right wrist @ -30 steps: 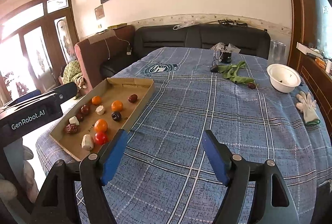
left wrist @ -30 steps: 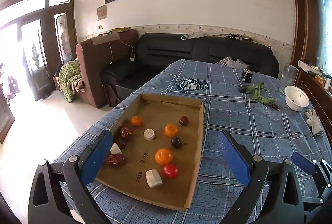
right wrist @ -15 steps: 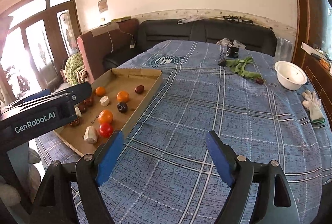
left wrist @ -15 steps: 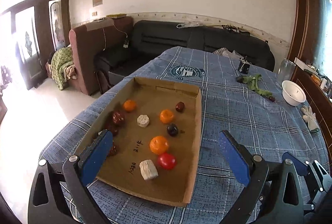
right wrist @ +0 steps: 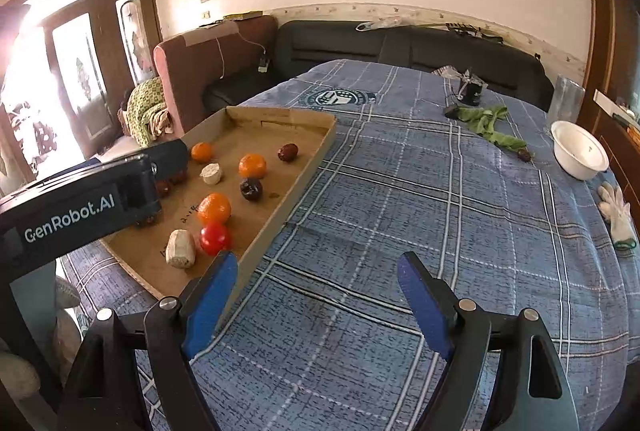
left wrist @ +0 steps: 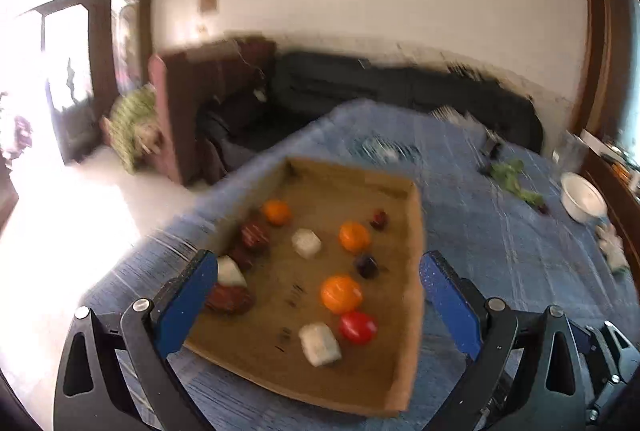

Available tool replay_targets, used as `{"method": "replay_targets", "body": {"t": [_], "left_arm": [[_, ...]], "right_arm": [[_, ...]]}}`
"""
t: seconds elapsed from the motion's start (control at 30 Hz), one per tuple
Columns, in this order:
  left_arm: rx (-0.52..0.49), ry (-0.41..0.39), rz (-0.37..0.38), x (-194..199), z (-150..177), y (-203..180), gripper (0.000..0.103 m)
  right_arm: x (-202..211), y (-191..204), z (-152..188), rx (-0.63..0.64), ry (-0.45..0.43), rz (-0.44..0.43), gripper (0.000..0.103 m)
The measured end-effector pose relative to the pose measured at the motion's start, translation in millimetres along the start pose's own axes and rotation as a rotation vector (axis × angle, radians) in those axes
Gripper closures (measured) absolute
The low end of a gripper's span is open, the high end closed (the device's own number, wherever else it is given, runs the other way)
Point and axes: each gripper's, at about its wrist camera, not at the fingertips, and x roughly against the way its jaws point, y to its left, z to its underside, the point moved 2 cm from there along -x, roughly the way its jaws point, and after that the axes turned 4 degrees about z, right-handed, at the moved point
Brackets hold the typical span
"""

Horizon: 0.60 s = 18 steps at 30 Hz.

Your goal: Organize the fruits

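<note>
A shallow cardboard tray [left wrist: 414,231] [right wrist: 304,167] lies on the blue plaid cloth and holds several fruits: oranges [left wrist: 341,294] [right wrist: 214,208], a red tomato [left wrist: 357,327] [right wrist: 215,238], dark dates [left wrist: 367,265] [right wrist: 251,188] and pale chunks [left wrist: 319,344] [right wrist: 181,248]. My left gripper [left wrist: 318,307] is open and empty, hovering over the tray's near half; its body shows in the right wrist view [right wrist: 80,207]. My right gripper [right wrist: 316,303] is open and empty above the cloth, just right of the tray's near corner.
A white bowl [right wrist: 579,150] [left wrist: 582,197], a white glove [right wrist: 618,215], green leaves [right wrist: 490,125], a small black object [right wrist: 472,87] and a clear jar [right wrist: 566,103] sit at the table's right and far side. Sofas stand beyond the table.
My left gripper has moved forward and down over the tray; its view is blurred by motion. My right gripper has shifted slightly closer to the tray's corner. Both stay open.
</note>
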Motion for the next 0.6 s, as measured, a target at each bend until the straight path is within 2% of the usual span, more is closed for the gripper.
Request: {"method": "replay_targets", "body": {"t": [0.07, 0.13, 0.23, 0.37, 0.5, 0.6], "left_arm": [[0.005, -0.062, -0.043, 11.8, -3.0, 4.1, 0.002], [0.016, -0.090, -0.069, 17.7, -4.5, 9.1, 0.000], [0.043, -0.048, -0.058, 11.8, -3.6, 17.4, 0.000], [0.078, 0.046, 0.020, -4.8, 0.1, 27.9, 0.000], [0.080, 0.081, 0.003, -13.9, 0.8, 37.4, 0.000], [0.071, 0.064, -0.051, -5.6, -6.6, 54.7, 0.000]], "right_arm": [[0.6, 5.1, -2.6, 0.015, -0.010, -0.001, 0.016], [0.7, 9.2, -4.9, 0.024, -0.016, -0.004, 0.014], [0.3, 16.4, -6.7, 0.038, -0.018, -0.012, 0.014], [-2.1, 25.0, -6.7, 0.071, -0.018, -0.005, 0.014], [-6.5, 31.5, -12.2, 0.100, -0.012, 0.002, 0.013], [-10.3, 38.7, -25.3, 0.125, -0.024, -0.002, 0.012]]}}
